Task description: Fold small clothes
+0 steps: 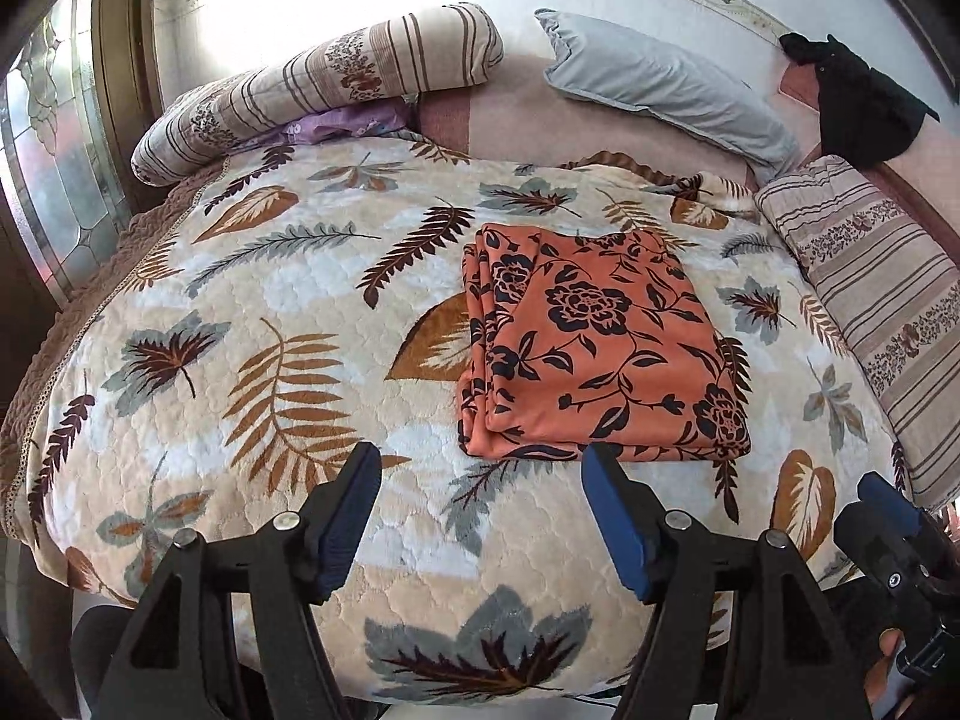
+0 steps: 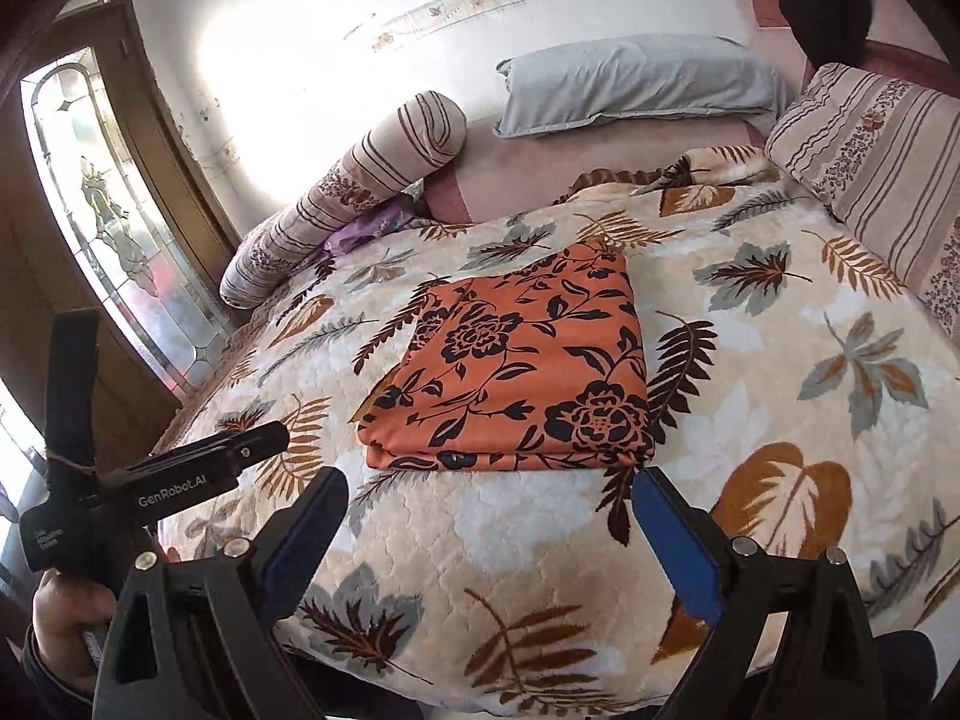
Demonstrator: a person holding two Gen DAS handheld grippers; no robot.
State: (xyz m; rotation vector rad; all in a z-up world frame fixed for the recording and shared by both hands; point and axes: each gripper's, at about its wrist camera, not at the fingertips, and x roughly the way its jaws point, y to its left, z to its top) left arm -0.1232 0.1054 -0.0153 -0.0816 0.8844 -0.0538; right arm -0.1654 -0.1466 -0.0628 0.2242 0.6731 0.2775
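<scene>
Left wrist view: the left gripper, black-armed with blue pads, hangs wide open and empty over the near edge of a cream quilted bedspread printed with brown and grey leaves. The orange garment with a black flower print lies folded into a flat rectangle in the middle of the bed, its stacked layers showing along the left side and its near edge just beyond the right blue pad. Nothing touches it. A grey pillow, a striped beige bolster and a black cloth sit at the head of the bed. No writing can be read in this view.

Right wrist view: the right gripper is likewise spread wide and holds nothing, with the folded garment just ahead of its fingertips. The fold looks finished. The likely risk from here is undoing it: a pad dragged across the top layer, or a pinch that catches only some layers at the near edge, could slide the slippery-looking stack apart. A low approach could also snag the plush bedspread and bunch it under the garment. At the left edge, the other handheld device carries the white lettering "GenRobot.AI"; a smaller label below it is too small to read.
</scene>
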